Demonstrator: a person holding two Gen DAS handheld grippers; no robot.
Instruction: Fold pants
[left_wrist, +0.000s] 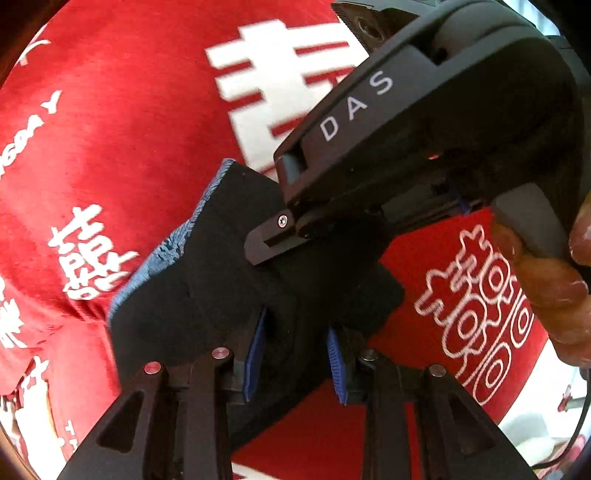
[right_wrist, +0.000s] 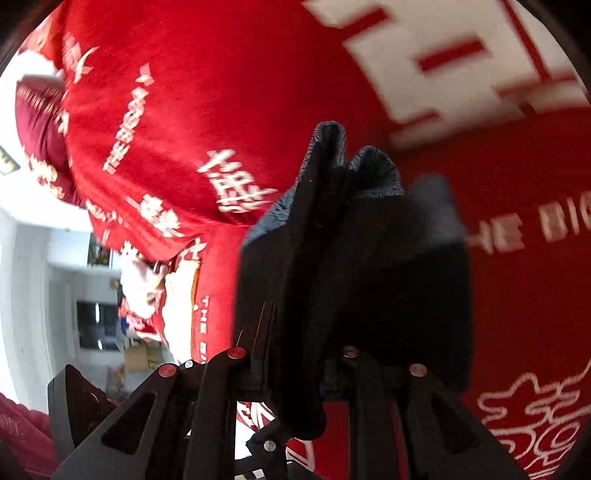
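The pants (left_wrist: 207, 280) are dark cloth with a blue-grey edge, lifted above a red cloth. In the left wrist view my left gripper (left_wrist: 295, 354) is shut on a fold of them, dark fabric filling the gap between its blue pads (left_wrist: 255, 354). The black housing of my right gripper (left_wrist: 424, 122) crosses the upper right, one of its fingers (left_wrist: 273, 240) lying on the same cloth. In the right wrist view my right gripper (right_wrist: 332, 295) is shut on a bunch of the pants (right_wrist: 388, 266). The fabric hides its pads, and the bunched edge (right_wrist: 369, 166) sticks out past the fingers.
A red cloth with white characters (left_wrist: 129, 129) spreads under everything and fills most of the right wrist view (right_wrist: 221, 110). A person's hand (left_wrist: 546, 280) grips the right gripper's handle. A white room with furniture (right_wrist: 37, 277) shows past the cloth's left edge.
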